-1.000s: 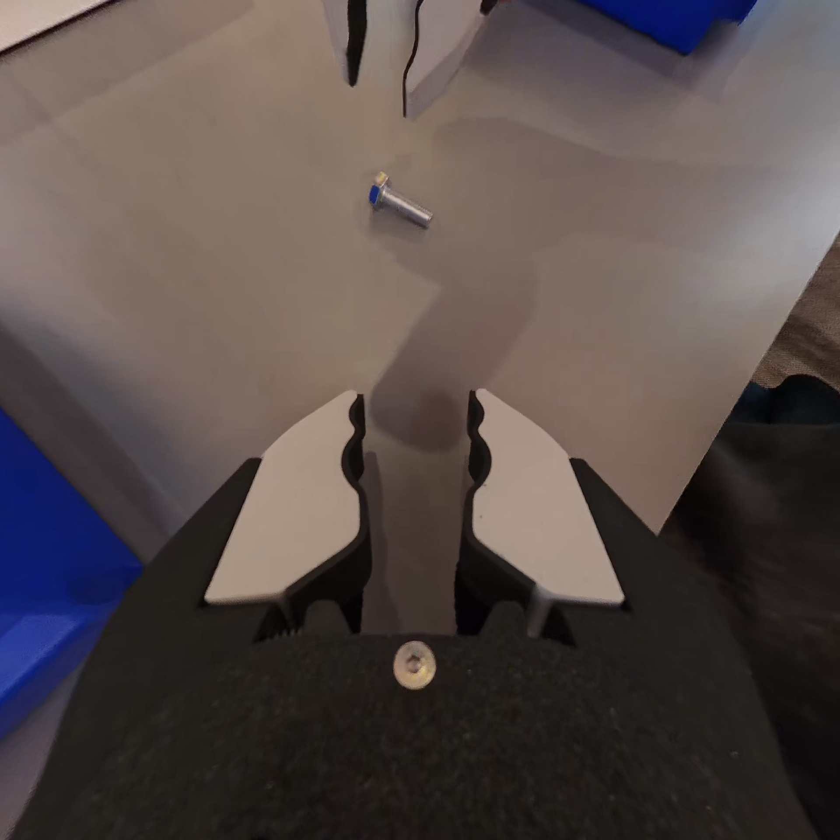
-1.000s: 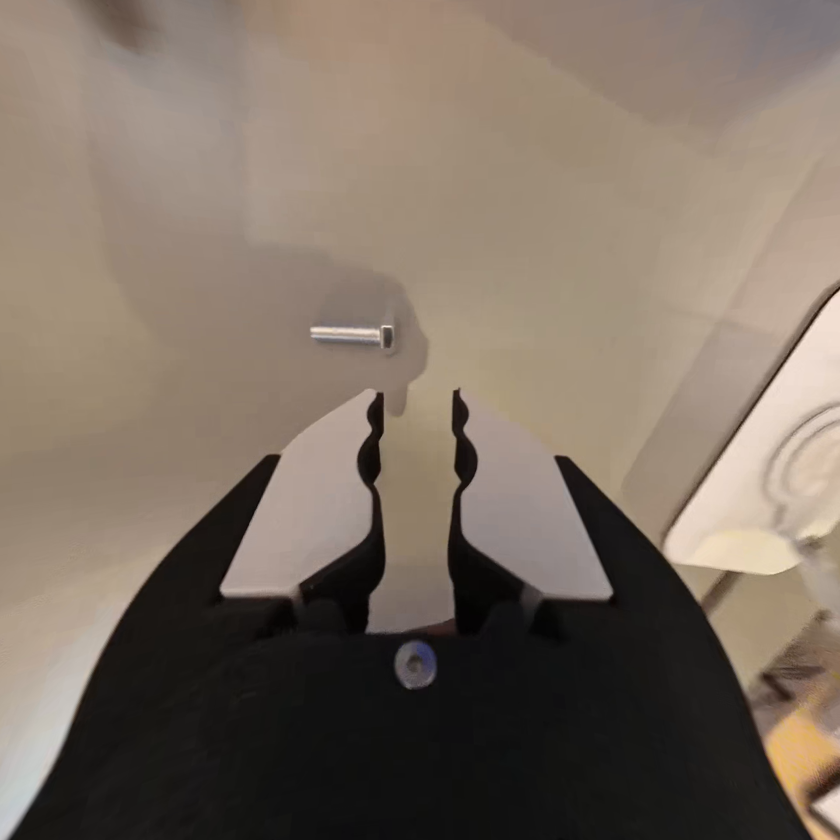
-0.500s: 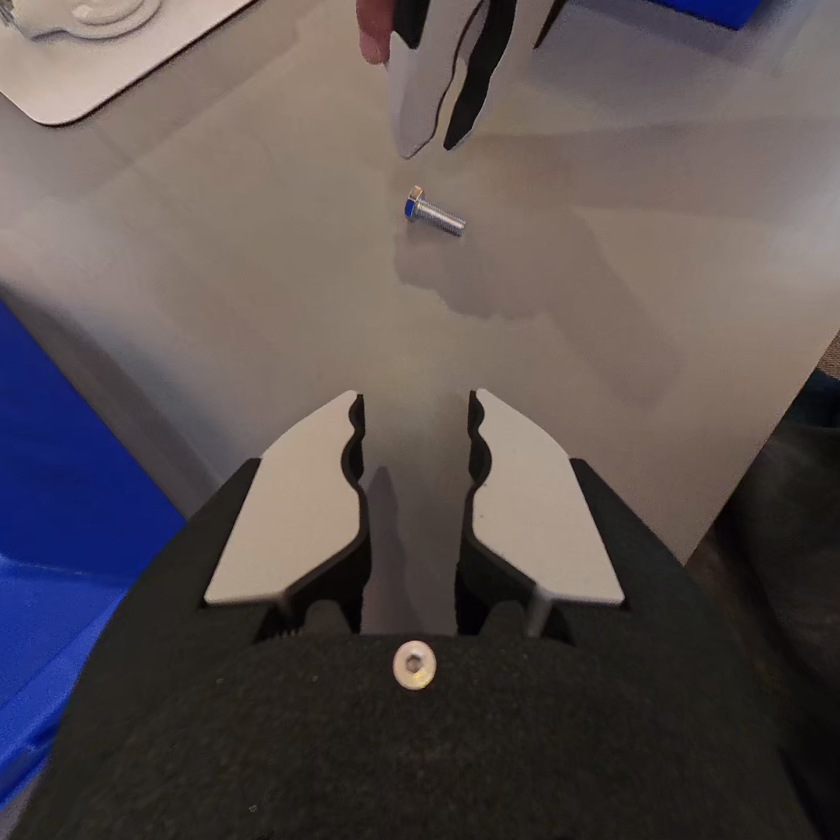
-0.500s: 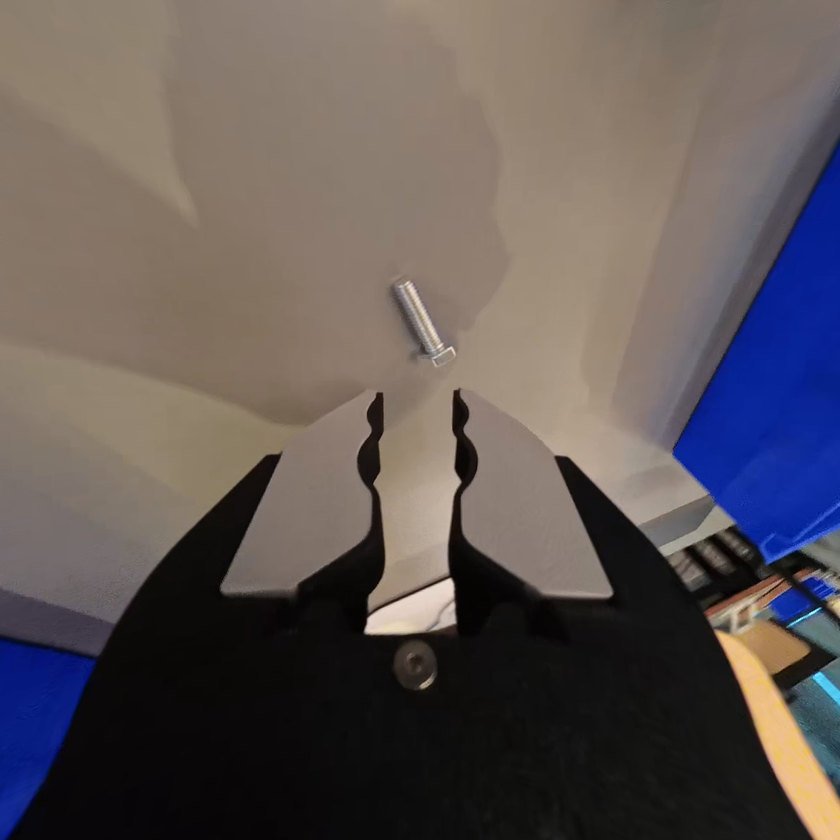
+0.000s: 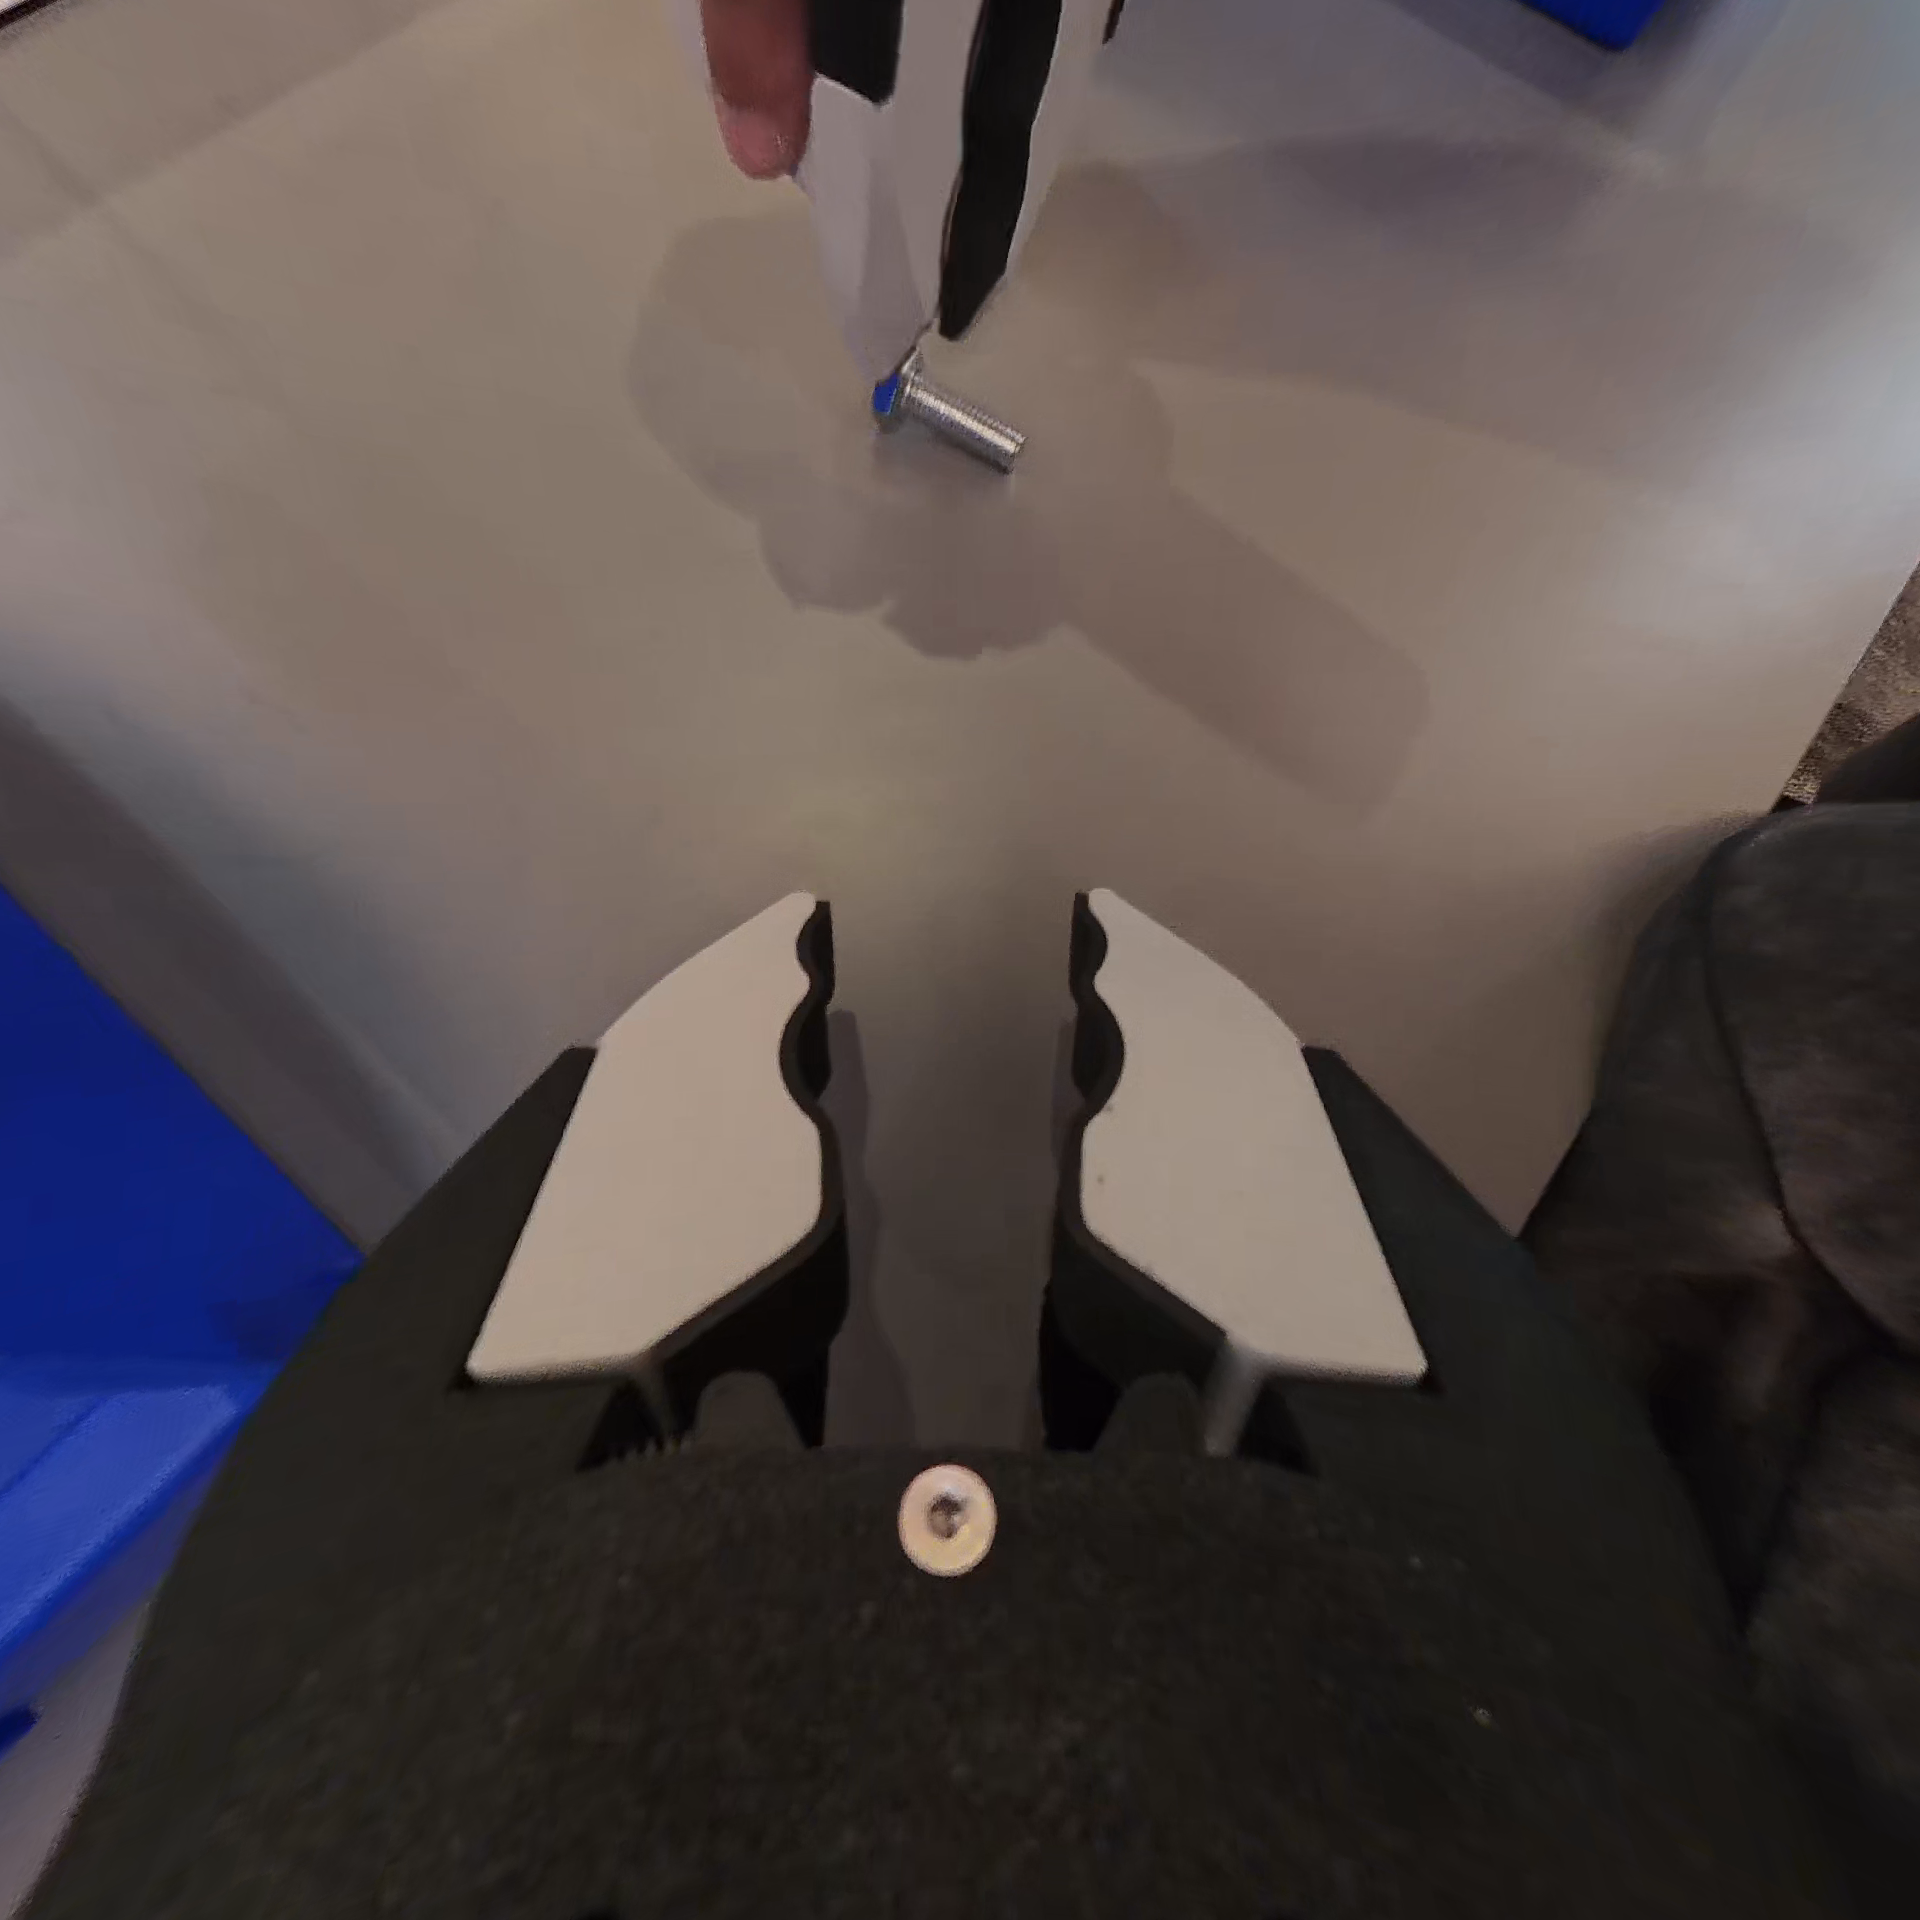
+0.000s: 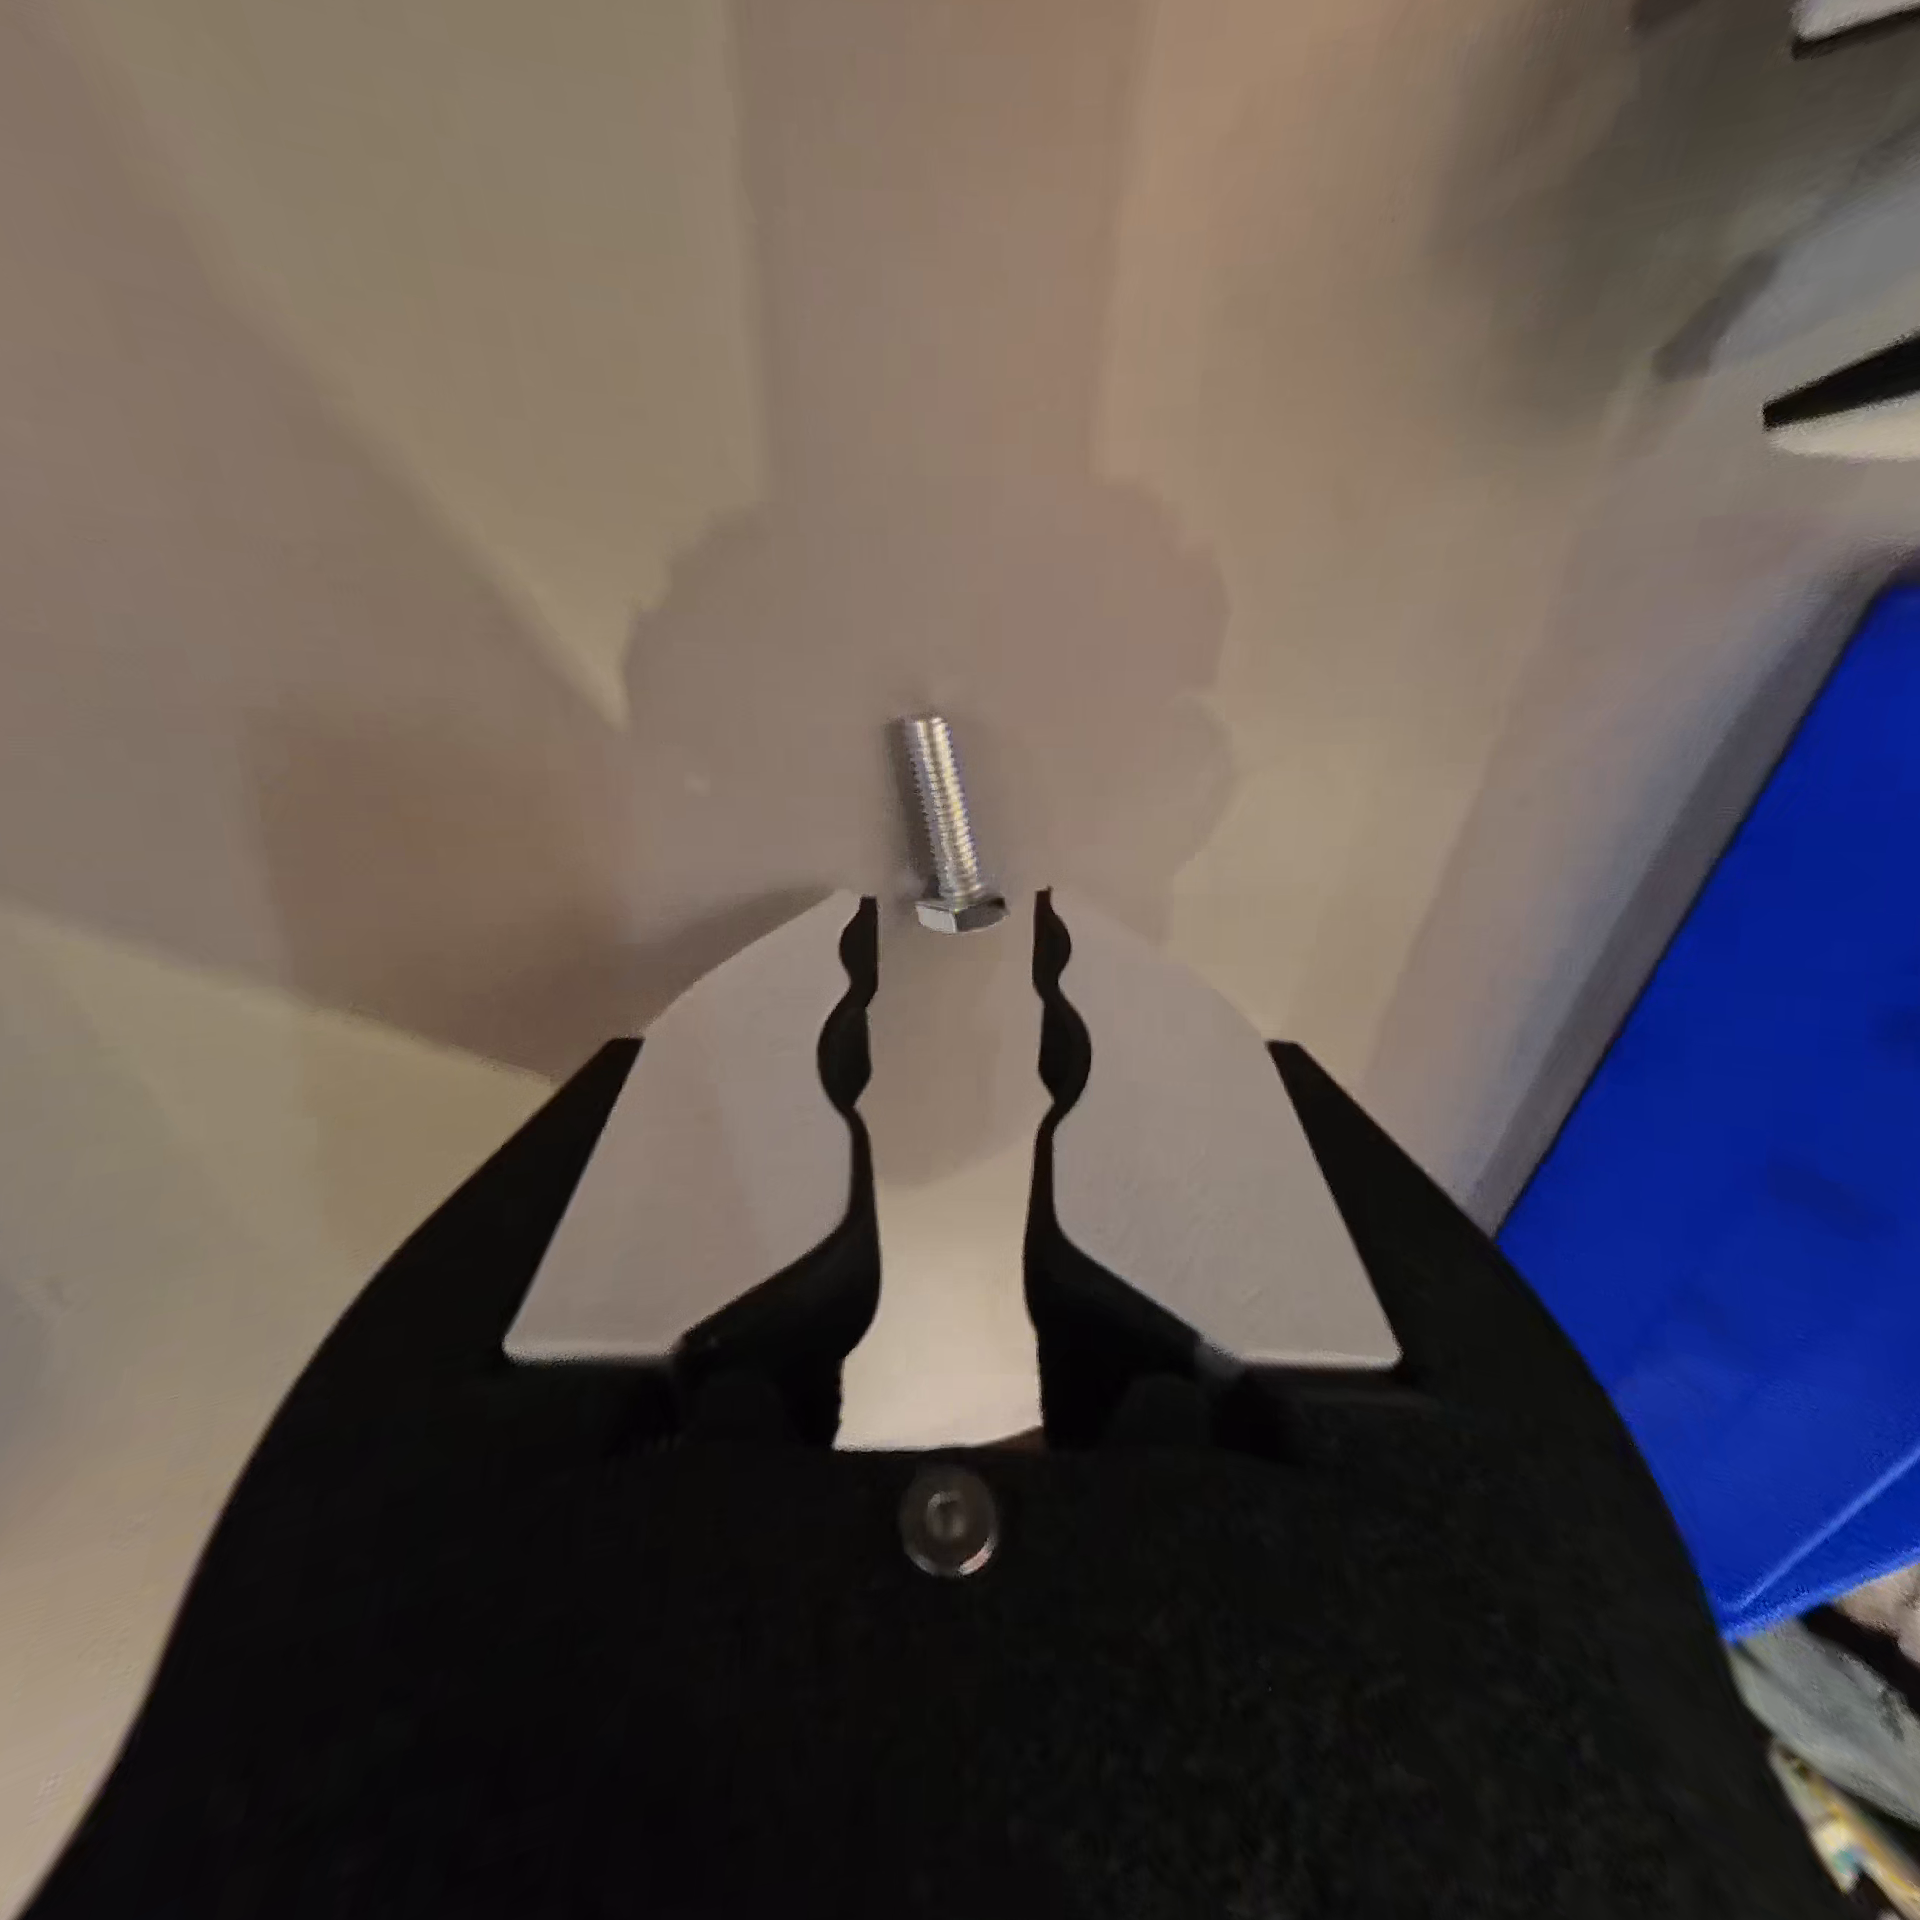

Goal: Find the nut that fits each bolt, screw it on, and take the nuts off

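A silver hex-head bolt (image 6: 943, 823) lies on the pale table, its head toward my right gripper. My right gripper (image 6: 954, 906) is open, and the bolt's head sits between its fingertips at the tip. In the left wrist view the same bolt (image 5: 948, 418) lies far ahead, and the right gripper (image 5: 928, 330) comes down on its head from above. My left gripper (image 5: 951, 914) is open and empty, well short of the bolt, above bare table. No nut is in view.
A blue bin (image 5: 114, 1236) stands at the left of the left wrist view. A blue bin (image 6: 1756, 1184) shows at the right of the right wrist view. The table's near right edge (image 5: 1756, 862) borders dark cloth (image 5: 1766, 1195). A person's finger (image 5: 756, 94) holds the right gripper. There is about 15 centimetres between the tips of the two grippers.
My right gripper has swung round and come down until the bolt's head lies between its fingertips. My left gripper has drifted a little, still open.
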Action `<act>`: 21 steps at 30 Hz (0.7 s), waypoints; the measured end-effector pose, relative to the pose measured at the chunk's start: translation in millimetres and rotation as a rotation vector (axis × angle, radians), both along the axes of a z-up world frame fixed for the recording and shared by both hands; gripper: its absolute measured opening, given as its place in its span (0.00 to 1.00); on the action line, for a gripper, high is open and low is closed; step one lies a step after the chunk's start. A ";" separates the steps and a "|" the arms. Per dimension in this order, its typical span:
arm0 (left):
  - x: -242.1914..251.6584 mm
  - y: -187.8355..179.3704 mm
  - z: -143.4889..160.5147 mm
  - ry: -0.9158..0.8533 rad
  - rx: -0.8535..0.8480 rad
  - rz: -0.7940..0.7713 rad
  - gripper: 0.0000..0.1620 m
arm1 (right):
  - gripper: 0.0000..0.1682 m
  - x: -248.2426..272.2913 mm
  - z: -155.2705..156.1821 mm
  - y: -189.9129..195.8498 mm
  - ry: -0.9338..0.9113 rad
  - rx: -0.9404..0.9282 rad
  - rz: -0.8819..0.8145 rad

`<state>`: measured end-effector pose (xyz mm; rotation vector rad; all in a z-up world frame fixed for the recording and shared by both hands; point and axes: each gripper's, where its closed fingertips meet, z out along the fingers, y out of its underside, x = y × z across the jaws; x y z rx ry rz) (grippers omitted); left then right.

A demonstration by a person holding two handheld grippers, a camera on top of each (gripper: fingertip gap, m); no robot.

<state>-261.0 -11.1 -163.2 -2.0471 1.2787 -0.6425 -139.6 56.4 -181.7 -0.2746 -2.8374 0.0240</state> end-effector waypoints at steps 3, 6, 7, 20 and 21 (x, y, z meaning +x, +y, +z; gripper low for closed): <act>-0.2 -0.4 -3.3 0.014 -0.001 -0.008 0.27 | 0.16 -3.9 -1.9 1.7 0.019 0.000 0.041; -0.1 -1.0 -6.0 0.026 -0.004 -0.017 0.27 | 0.16 -3.1 -4.2 2.3 0.013 -0.005 0.059; 0.1 -1.4 -6.4 0.026 -0.006 -0.020 0.27 | 0.15 -3.1 -4.9 1.4 0.013 -0.008 0.062; 0.9 -6.5 -8.2 0.045 -0.004 -0.040 0.28 | 0.11 -3.8 -9.7 -4.6 -0.077 -0.090 -0.121; 1.6 -7.2 -7.8 0.040 -0.007 -0.040 0.28 | 0.11 -4.3 -9.5 -5.4 -0.072 -0.102 -0.178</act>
